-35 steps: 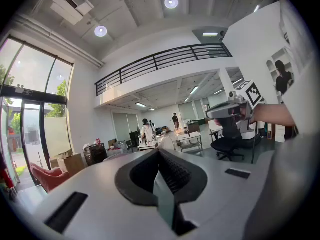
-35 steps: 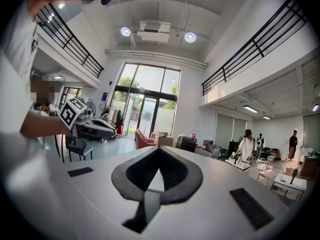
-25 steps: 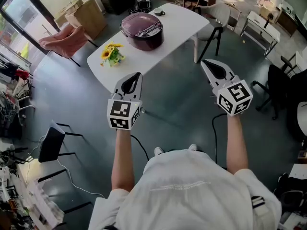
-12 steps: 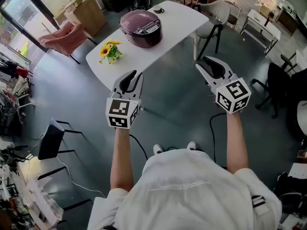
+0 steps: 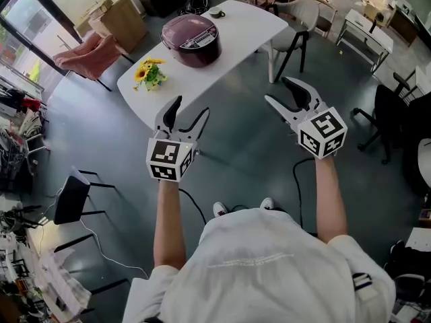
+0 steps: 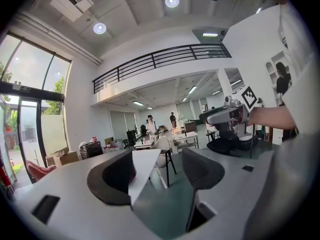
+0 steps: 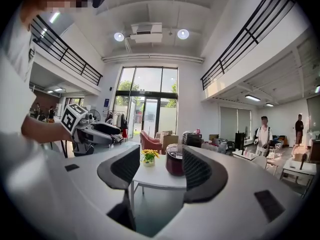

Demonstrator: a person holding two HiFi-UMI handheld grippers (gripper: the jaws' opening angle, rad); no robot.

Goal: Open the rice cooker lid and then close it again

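My empty left gripper (image 5: 190,108) and right gripper (image 5: 278,90) had just been opening over open floor (image 5: 236,136), short of the table (image 5: 242,25) edge; rice cooker (image 5: 190,40) sat beyond.

We see the rice cooker (image 5: 190,40), a round, dark maroon pot standing upright about midway along the white table (image 5: 246,25), apart from the yellow flowers (image 5: 149,73) at the nearer end. Its domed lid (image 5: 188,30), bearing a pale panel, appears shut, though the latch is too small to make out.
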